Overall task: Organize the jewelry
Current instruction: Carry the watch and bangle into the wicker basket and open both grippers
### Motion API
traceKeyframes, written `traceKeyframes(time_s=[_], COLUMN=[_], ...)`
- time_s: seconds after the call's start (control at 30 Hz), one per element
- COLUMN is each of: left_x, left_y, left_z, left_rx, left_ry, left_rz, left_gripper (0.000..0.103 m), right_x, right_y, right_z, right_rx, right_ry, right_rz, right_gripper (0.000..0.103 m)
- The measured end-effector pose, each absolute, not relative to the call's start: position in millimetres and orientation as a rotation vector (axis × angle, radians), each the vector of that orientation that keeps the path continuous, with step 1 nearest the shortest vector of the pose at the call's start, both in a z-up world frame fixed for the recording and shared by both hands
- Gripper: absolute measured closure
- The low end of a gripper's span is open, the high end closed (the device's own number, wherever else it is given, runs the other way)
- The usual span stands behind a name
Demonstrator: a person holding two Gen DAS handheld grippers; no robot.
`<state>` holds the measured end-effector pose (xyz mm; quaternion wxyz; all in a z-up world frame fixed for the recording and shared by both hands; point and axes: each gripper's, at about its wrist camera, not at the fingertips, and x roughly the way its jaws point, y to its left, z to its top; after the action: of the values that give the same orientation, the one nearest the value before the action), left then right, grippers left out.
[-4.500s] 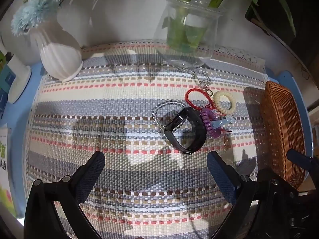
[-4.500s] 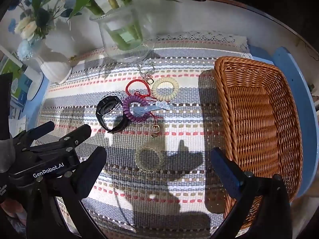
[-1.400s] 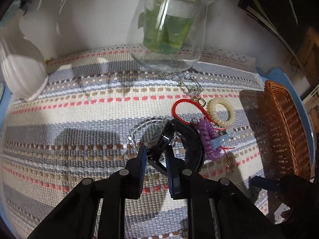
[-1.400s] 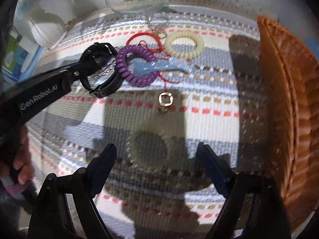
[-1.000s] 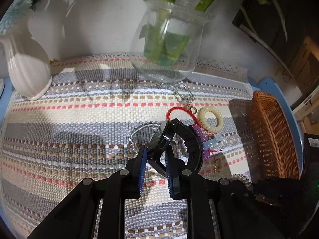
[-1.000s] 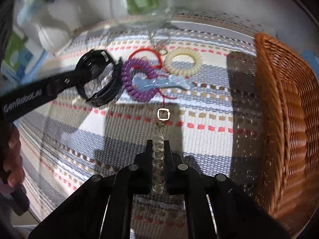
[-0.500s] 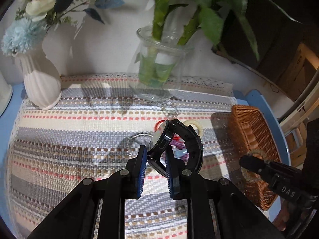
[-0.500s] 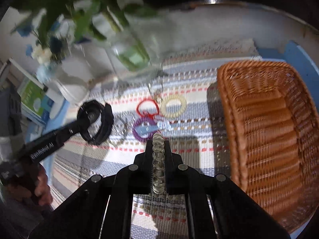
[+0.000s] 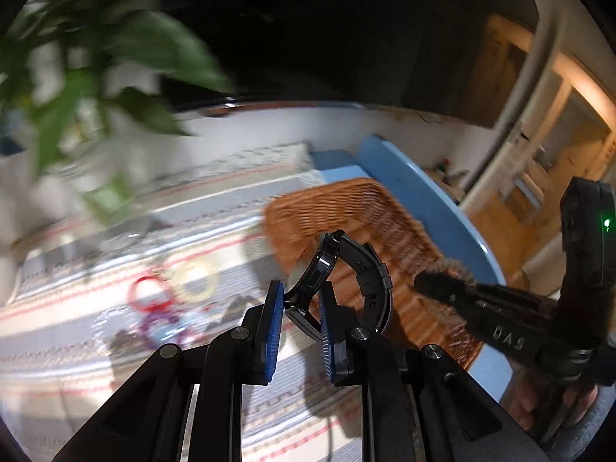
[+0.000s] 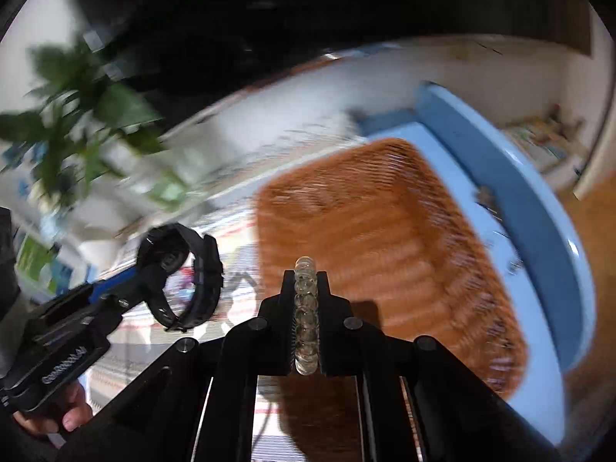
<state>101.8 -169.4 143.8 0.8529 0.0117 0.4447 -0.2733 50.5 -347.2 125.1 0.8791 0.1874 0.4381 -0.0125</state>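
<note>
My left gripper (image 9: pixel 301 300) is shut on a black wristwatch (image 9: pixel 346 273) and holds it in the air, left of the brown wicker basket (image 9: pixel 338 208). It also shows in the right wrist view (image 10: pixel 154 273) with the watch (image 10: pixel 192 269). My right gripper (image 10: pixel 306 281) is shut on a clear bead bracelet (image 10: pixel 306 315), edge-on between the pads, above the basket (image 10: pixel 385 238). On the striped cloth (image 9: pixel 77 327) lie a red cord loop (image 9: pixel 148 294), a cream coil hair tie (image 9: pixel 198 279) and a purple coil tie (image 9: pixel 161 325), all blurred.
A glass vase with green leaves (image 9: pixel 96 177) stands at the back left on the cloth. The blue table edge (image 9: pixel 442 215) runs behind and to the right of the basket. A doorway and wooden floor (image 9: pixel 539 177) lie beyond the table.
Both grippers have swung right toward the basket while carrying their items. The right gripper now hangs over the basket; the left one has risen and turned right with the watch.
</note>
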Motion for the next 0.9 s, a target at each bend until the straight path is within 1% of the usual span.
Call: traceKeyframes(time_s=[0.23, 0.47, 0.73, 0.83, 0.9], left_x=[137.4, 146.1, 150.0, 150.4, 151.8], left_y=[-230.8, -259.1, -266.5, -262.5, -263.2], left_z=[93.1, 65.8, 54.2, 54.2, 53.3], left_rx=[0.015, 0.078, 0.089, 0.077, 0.077], left_ry=[1.111, 1.15, 1.153, 1.155, 1.157], left_rz=[-0.548, -0.514, -0.52, -0.527, -0.534], left_gripper=[0.085, 0.084, 0.084, 0.083, 0.08], right_x=[42.6, 45.6, 48.6, 48.3, 47.5], right_y=[-384.3, -390.3, -389.5, -390.0, -390.5], right_z=[89.1, 53.4, 32.4, 33.0, 35.2], right_rx=[0.459, 0.552, 0.584, 0.579, 0.579], right_ry=[0.989, 1.083, 1.118, 1.111, 1.104], right_rz=[-0.071, -0.02, -0.048, -0.049, -0.05], right_gripper=[0.095, 0.094, 0.091, 0.082, 0.063])
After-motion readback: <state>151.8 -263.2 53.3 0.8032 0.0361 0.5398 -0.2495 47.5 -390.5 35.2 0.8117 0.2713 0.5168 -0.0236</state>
